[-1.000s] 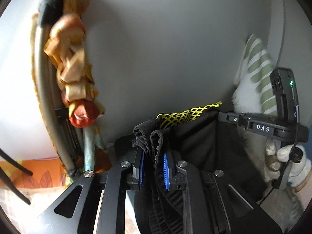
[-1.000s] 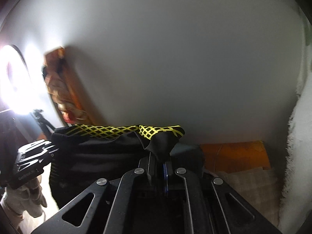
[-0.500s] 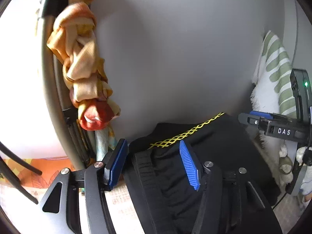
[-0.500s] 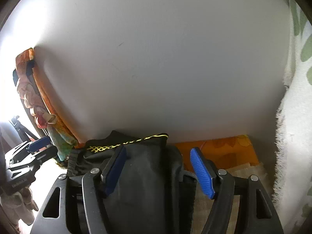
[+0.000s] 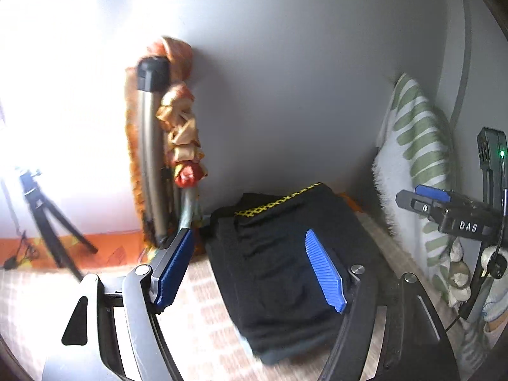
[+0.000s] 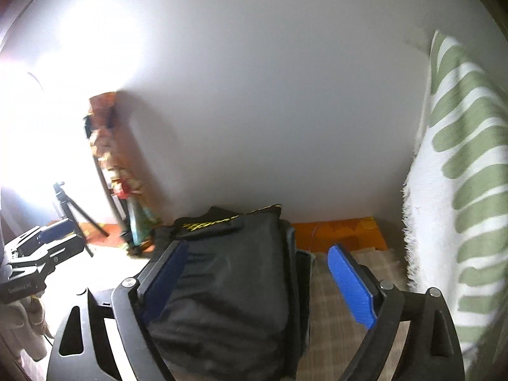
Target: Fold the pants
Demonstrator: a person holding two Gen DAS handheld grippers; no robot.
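So the black pants (image 5: 285,263) are folded into a chunky rectangle and lying on the checked bedspread (image 5: 203,324), pushed up toward its far edge close to the grey wall (image 5: 285,79), with the yellow lattice trim (image 5: 276,204) at the wall end. The left gripper (image 5: 250,266) has its jaws spread wide, they've just been opening, and nothing is pinched: one blue pad sits off the pants' left side over the bedspread, the other hangs over the black fabric without pressing it as far as I can see. Same deal with the right gripper (image 6: 270,282), jaws just opened up and now really wide; the right edge of the folded pants (image 6: 228,285) shows in the gap between the pads, but neither one is squeezing it. From the left wrist view you can spot the right gripper (image 5: 444,209) off by the bedspread's right edge, held in a gloved hand (image 5: 460,273). A green-striped white towel (image 6: 466,190) hangs on the right, a folded frame wrapped in knotted orange cloth (image 5: 177,139) leans on the wall to the left of the pants, and a small black tripod (image 5: 44,222) stands further left in a blown-out bright patch.
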